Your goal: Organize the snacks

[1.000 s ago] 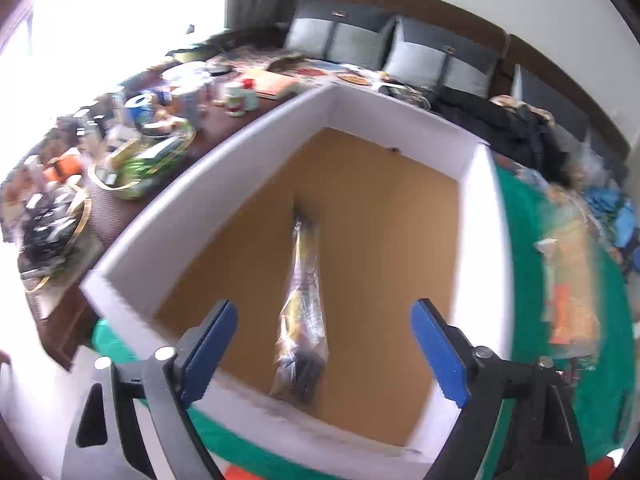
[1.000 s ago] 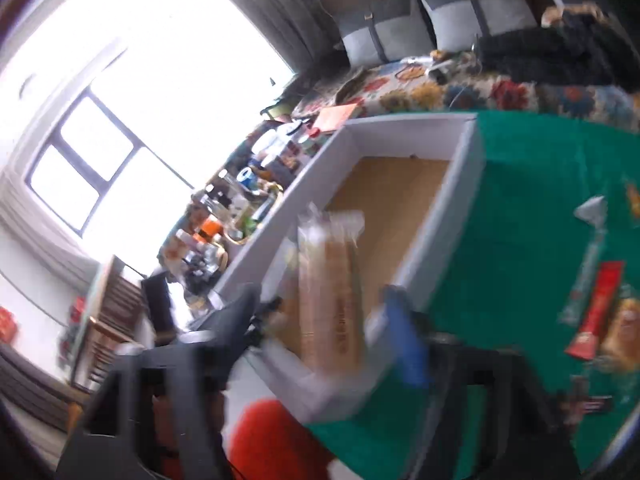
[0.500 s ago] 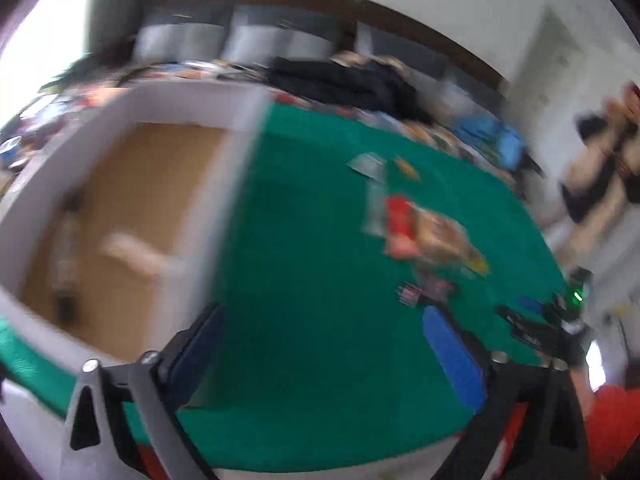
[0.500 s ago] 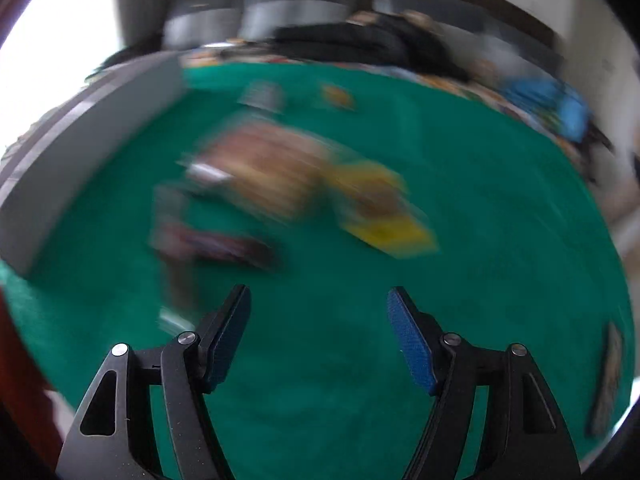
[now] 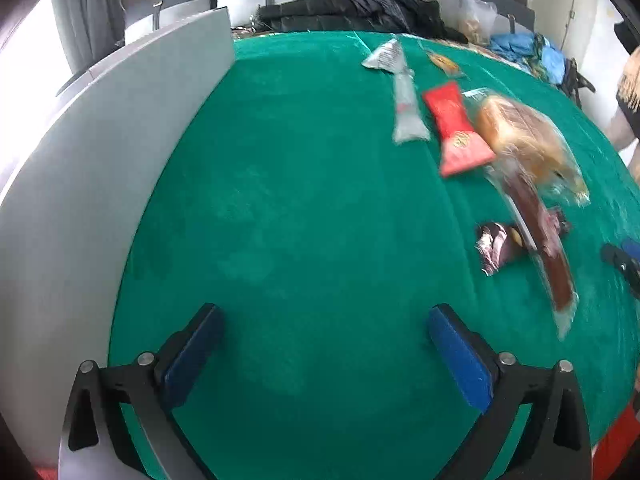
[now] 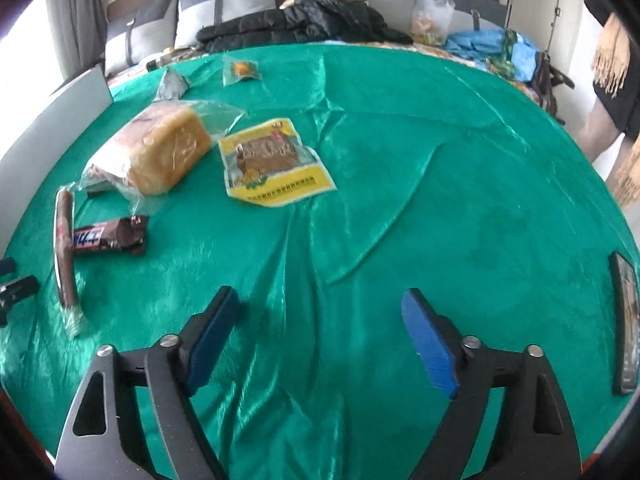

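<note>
Both grippers are open and empty over the green cloth. My left gripper (image 5: 324,328) is beside the white box's outer wall (image 5: 100,152). To its right lie a clear packet (image 5: 406,108), a red packet (image 5: 456,128), a bagged bread loaf (image 5: 520,136), a long sausage stick (image 5: 548,252) and a dark chocolate bar (image 5: 498,246). My right gripper (image 6: 320,320) faces the loaf (image 6: 160,152), a yellow snack packet (image 6: 272,164), the chocolate bar (image 6: 110,236), the sausage stick (image 6: 64,248), a grey packet (image 6: 172,84) and a small orange sweet (image 6: 241,69).
The box wall also shows in the right wrist view (image 6: 44,120). A dark flat device (image 6: 626,320) lies at the table's right edge. A sofa with black coats (image 6: 304,20) is behind the table. A person (image 6: 616,80) stands at the right.
My right gripper held a snack over the box one second ago; now it is open and empty. Both grippers have swung right, away from the box, to the snacks on the cloth.
</note>
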